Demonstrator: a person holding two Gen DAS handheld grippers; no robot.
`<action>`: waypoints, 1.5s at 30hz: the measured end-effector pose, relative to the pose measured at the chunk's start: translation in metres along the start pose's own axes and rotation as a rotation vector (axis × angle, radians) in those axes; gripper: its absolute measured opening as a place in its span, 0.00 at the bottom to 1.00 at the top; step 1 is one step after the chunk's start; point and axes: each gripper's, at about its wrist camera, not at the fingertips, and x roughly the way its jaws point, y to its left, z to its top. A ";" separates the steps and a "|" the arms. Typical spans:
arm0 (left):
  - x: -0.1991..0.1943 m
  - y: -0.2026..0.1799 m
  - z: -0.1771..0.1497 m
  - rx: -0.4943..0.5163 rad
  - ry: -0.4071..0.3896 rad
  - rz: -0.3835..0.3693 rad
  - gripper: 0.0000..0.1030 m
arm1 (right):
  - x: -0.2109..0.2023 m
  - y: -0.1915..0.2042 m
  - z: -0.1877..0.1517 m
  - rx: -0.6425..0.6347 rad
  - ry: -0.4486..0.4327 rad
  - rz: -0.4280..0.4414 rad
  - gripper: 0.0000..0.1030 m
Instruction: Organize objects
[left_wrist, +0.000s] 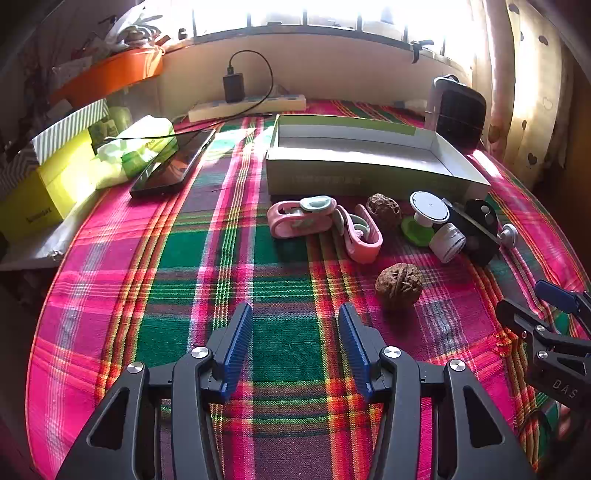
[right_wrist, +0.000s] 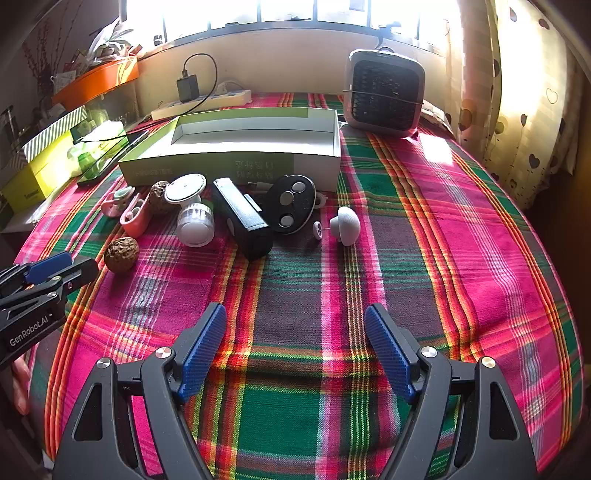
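Two handheld grippers hover low over a table draped in a pink, green and red plaid cloth (right_wrist: 461, 229). The left gripper (left_wrist: 295, 347) has its blue ribbed pads spread apart over bare cloth, gripping nothing; seen from the right wrist, white lettering on its black body reads "GenRobot.AI". The right gripper (right_wrist: 295, 350) likewise has its jaws wide apart and empty; from the left wrist, its body shows the letters "DAS".

Beyond them, an open, shallow white-and-green cardboard box (right_wrist: 236, 162) lies at the far centre of the table, its front wall printed with Chinese characters that appear upside down and are not legible.

Just in front of the box lies a row of small items: two pink plastic clip-shaped pieces with pale green parts (left_wrist: 306, 218), a brown wrinkled walnut (left_wrist: 384, 208) beside them, a white round disc on a green base (left_wrist: 428, 206), a white ribbed cylindrical cap (right_wrist: 195, 223), a black rectangular block (right_wrist: 242, 218), a black oval plate with three silver discs (right_wrist: 291, 203), and a white mushroom-shaped knob (right_wrist: 345, 225) at the right end.

A second brown walnut (left_wrist: 399, 284) sits alone nearer the grippers, close to the left gripper's tip.

At the far left, a black smartphone (left_wrist: 173, 162) rests by a yellow carton (left_wrist: 48, 184). A grey-and-black desktop fan (right_wrist: 384, 92) stands far right.
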 end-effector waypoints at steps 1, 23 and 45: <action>0.000 0.000 0.000 0.001 0.001 0.000 0.46 | 0.000 0.000 0.000 0.000 0.000 0.000 0.75; 0.000 0.004 0.001 -0.001 -0.002 0.004 0.46 | 0.000 0.001 0.000 0.002 0.000 -0.001 0.75; 0.000 0.004 0.001 0.000 -0.002 0.006 0.46 | -0.001 0.002 -0.001 0.003 0.000 -0.001 0.75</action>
